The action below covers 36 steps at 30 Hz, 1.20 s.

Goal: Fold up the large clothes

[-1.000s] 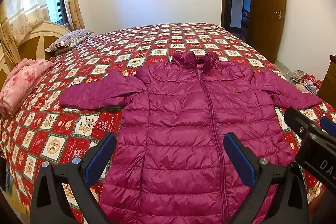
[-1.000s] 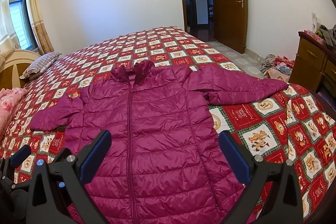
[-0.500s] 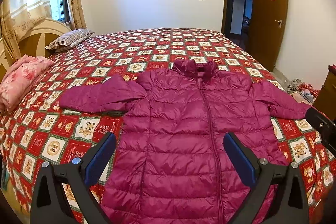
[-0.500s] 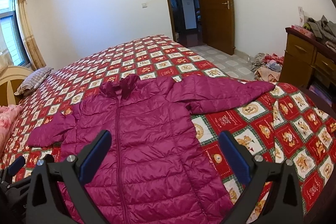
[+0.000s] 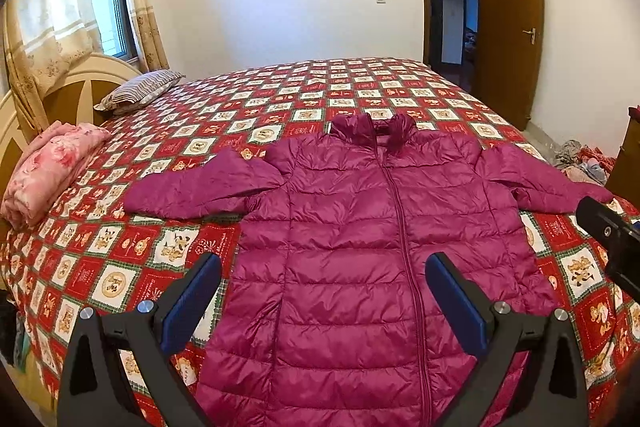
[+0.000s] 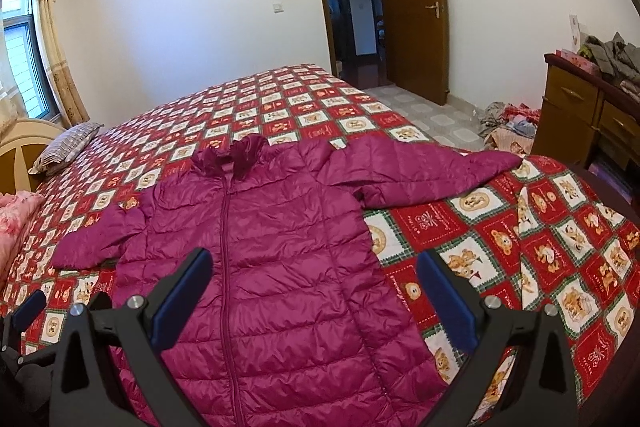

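My left tool (image 5: 323,301) and right tool (image 6: 313,297) hung wide open, gripping nothing – I had drawn them back and apart. Beyond them the jacket (image 5: 376,251) lay flat on the bed (image 5: 280,99), sleeves spread – folding not yet begun.

The magenta puffer jacket (image 5: 360,247) is gleaming, a slick, shiny quilted cloth catching light along every stitched band. Under it the bedspread (image 5: 168,243) is lying matt, a printed woven cloth in red and cream. The left gripper (image 5: 322,301) is showing matt black plastic arms, bright metal screw heads, and fingers (image 5: 192,303) faced in dull blue padding; the right gripper (image 6: 314,297) is looking the same. The door (image 6: 416,7) is shining, varnished brown wood, and the dresser (image 6: 580,119) is glossy wood too.
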Each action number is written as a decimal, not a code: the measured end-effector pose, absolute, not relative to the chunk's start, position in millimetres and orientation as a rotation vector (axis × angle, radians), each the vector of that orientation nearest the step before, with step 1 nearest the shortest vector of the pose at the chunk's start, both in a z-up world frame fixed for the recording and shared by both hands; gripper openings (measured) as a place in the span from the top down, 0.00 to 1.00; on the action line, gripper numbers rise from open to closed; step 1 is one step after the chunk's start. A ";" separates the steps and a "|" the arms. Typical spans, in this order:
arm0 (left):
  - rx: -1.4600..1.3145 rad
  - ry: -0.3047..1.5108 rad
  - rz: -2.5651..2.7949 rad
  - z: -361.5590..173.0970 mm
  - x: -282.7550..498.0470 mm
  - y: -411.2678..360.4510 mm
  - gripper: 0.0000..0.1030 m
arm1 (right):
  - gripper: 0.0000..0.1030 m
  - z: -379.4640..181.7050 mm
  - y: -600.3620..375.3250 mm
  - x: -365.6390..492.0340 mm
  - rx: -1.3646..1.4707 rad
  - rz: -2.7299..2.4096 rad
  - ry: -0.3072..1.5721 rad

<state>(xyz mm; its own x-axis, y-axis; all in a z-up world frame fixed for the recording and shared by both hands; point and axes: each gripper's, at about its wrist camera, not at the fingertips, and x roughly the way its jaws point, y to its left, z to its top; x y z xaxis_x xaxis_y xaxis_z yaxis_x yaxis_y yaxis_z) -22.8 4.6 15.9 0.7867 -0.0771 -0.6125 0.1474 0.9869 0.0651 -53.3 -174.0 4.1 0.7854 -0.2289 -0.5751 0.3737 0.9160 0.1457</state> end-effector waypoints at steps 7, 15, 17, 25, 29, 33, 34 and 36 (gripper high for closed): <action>0.102 0.674 -0.145 12.3 -35.5 7.6 0.01 | 0.00 4.8 -166.2 -61.8 0.234 -0.336 0.575; 0.121 0.663 -0.192 3.8 -74.8 5.2 0.01 | 0.00 10.8 -147.3 -97.9 0.168 -0.369 0.512; 0.099 0.642 -0.206 8.0 -87.3 8.5 0.01 | 0.00 15.9 -141.8 -109.4 0.144 -0.379 0.485; 0.094 0.551 -0.205 17.6 -134.7 20.0 0.01 | 0.00 24.9 -131.5 -154.7 0.121 -0.390 0.399; 0.100 0.497 -0.200 23.4 -153.2 21.8 0.01 | 0.00 26.5 -127.3 -168.8 0.111 -0.387 0.373; 0.126 0.436 -0.169 29.4 -161.2 19.2 0.01 | 0.00 27.6 -133.9 -175.4 0.120 -0.397 0.346; 0.127 0.430 -0.162 30.4 -159.9 19.2 0.01 | 0.00 27.7 -138.9 -176.7 0.133 -0.402 0.342; 0.123 0.427 -0.160 30.8 -154.5 19.2 0.01 | 0.00 27.4 -157.0 -178.6 0.177 -0.426 0.333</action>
